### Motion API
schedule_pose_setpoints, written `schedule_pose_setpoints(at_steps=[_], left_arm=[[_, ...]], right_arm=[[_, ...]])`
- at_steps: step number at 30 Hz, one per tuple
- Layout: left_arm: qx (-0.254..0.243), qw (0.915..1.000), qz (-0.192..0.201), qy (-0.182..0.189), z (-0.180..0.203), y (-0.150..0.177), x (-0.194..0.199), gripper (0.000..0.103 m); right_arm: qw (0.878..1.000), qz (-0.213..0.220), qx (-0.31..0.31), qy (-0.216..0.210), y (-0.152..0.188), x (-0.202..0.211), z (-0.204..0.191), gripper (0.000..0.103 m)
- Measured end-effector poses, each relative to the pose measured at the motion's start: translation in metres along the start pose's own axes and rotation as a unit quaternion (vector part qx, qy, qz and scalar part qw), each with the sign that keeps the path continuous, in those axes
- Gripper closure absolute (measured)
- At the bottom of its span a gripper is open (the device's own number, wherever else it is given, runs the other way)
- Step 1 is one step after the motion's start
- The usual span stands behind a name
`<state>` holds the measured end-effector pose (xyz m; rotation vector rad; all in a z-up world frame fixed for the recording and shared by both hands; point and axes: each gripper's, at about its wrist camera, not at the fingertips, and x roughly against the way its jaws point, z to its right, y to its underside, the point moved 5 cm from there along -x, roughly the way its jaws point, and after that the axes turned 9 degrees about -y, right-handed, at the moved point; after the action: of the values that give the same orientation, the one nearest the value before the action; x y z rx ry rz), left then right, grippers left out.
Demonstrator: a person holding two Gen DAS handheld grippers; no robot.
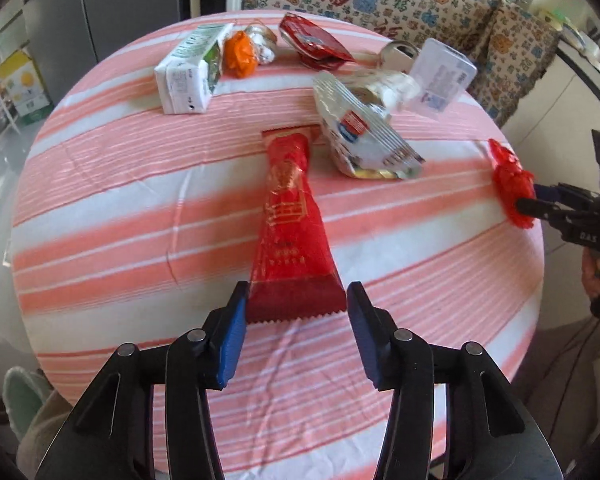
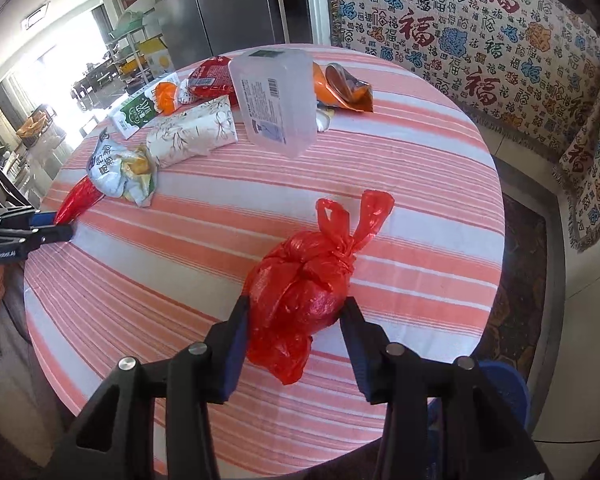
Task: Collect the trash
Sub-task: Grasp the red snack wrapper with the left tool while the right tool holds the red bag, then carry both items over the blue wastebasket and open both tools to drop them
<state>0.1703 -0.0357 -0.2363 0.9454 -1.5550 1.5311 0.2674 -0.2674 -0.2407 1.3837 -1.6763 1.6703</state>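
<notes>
On the striped surface [image 1: 120,216], the left hand-held gripper [image 1: 296,304] stands partly open around the near end of a long red wrapper [image 1: 290,216]. One blue pad just meets the wrapper's crimped edge; the other stands clear, so nothing is pinched. From the right wrist view only the wrapper's tip shows beside that gripper, the rest hidden behind a crumpled silver snack bag [image 2: 118,172].

Farther back lie a milk carton [image 1: 188,76], an orange wad [image 1: 240,54] and a flattened red pouch [image 1: 314,42], then a clear plastic box [image 1: 440,74], its printed label too blurred to read.

The right hand-held gripper [image 2: 296,312] straddles a knotted red plastic bag [image 2: 300,296] near the surface's edge, both pads against its sides and half-spread by its bulk. What the bag holds cannot be made out. The hand behind the gripper is cut off at the frame's edge.
</notes>
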Motion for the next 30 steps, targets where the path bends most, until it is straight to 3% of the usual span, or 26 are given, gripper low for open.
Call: schedule_pose_setpoints(at_steps=[1, 3, 7, 11, 15, 18, 20, 22, 23, 24, 30], left_arm=[[-0.007, 1.0000, 0.002, 0.006, 0.004, 0.001, 0.003, 0.042], [-0.018, 0.9997, 0.012, 0.010, 0.007, -0.005, 0.009, 0.036], [-0.020, 0.9992, 0.035, -0.001, -0.004, -0.034, 0.013, 0.025], [-0.028, 0.9993, 0.021, -0.010, -0.011, -0.063, -0.010, 0.024], [-0.047, 0.9988, -0.006, -0.015, -0.008, -0.065, -0.034, 0.025], [-0.067, 0.9974, -0.011, -0.024, 0.000, -0.063, -0.040, 0.033], [-0.073, 0.9967, -0.011, -0.034, 0.001, -0.062, -0.042, 0.065], [-0.065, 0.9969, -0.006, -0.043, -0.002, -0.063, -0.041, 0.082], [-0.052, 0.9980, -0.005, -0.036, -0.005, -0.063, -0.039, 0.085], [-0.035, 0.9991, -0.002, -0.023, -0.010, -0.062, -0.035, 0.085], [0.025, 0.9988, 0.042, -0.006, -0.035, -0.049, 0.007, 0.088]], right_arm=[[1.000, 0.000, -0.003, 0.001, 0.001, 0.002, 0.001, 0.044], [1.000, 0.002, -0.012, -0.002, 0.003, 0.006, 0.002, 0.037], [0.999, 0.016, -0.038, -0.014, 0.004, 0.018, 0.008, 0.035], [0.996, 0.039, -0.078, -0.020, -0.002, 0.030, 0.017, 0.035], [0.991, 0.051, -0.120, -0.034, -0.014, 0.028, 0.018, 0.035], [0.992, 0.032, -0.121, -0.024, -0.018, 0.015, 0.010, 0.035], [0.993, 0.012, -0.119, -0.019, -0.017, 0.005, 0.003, 0.035], [0.993, -0.006, -0.114, 0.003, -0.013, -0.002, 0.000, 0.036], [0.994, -0.011, -0.109, 0.013, -0.012, -0.003, -0.001, 0.044], [0.994, -0.011, -0.104, 0.022, -0.011, -0.002, -0.001, 0.066], [0.996, 0.027, -0.084, 0.020, -0.013, 0.026, -0.004, 0.066]])
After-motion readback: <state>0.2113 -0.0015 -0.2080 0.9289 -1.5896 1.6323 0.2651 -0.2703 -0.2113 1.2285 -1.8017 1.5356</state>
